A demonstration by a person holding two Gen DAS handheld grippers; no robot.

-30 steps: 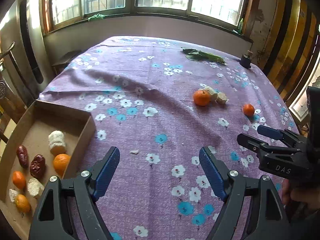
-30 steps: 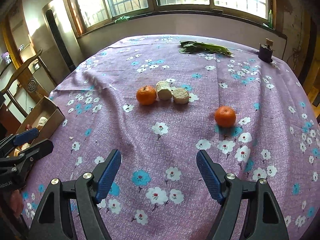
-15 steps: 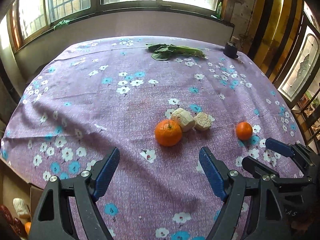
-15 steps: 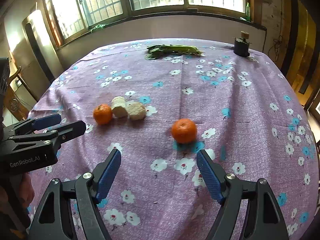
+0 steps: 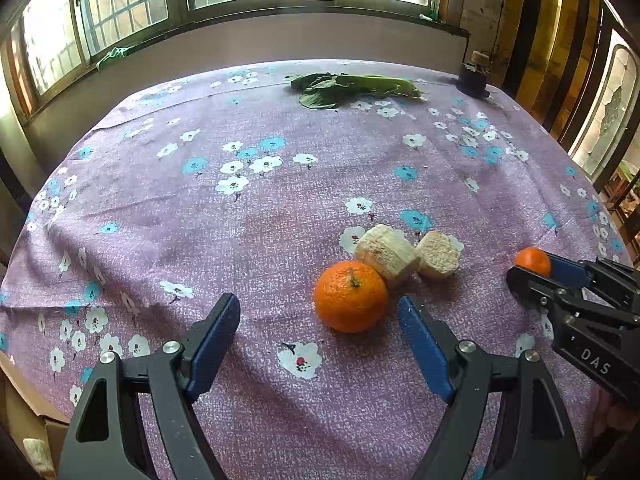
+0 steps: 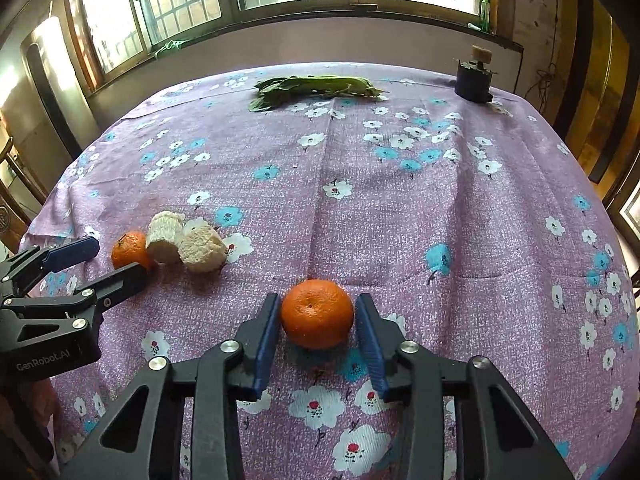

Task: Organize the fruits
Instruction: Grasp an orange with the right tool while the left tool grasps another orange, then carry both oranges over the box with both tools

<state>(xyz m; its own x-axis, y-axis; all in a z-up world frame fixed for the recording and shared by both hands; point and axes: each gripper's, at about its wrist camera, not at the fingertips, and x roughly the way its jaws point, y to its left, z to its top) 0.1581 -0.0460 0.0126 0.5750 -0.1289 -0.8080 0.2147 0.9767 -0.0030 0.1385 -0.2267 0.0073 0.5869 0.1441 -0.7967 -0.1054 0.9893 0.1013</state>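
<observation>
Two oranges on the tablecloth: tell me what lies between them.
Right wrist view: two pale chunks beside the left orange, then bare cloth up to the right orange.

Probably a home dining room: floral tablecloth [image 6: 400, 208], barred windows [image 6: 168, 12], wooden chair [image 6: 12, 184].

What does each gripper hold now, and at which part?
The right gripper is closing on an orange, pads at its two sides. The left gripper holds nothing; its jaws are closing near another orange.
</observation>
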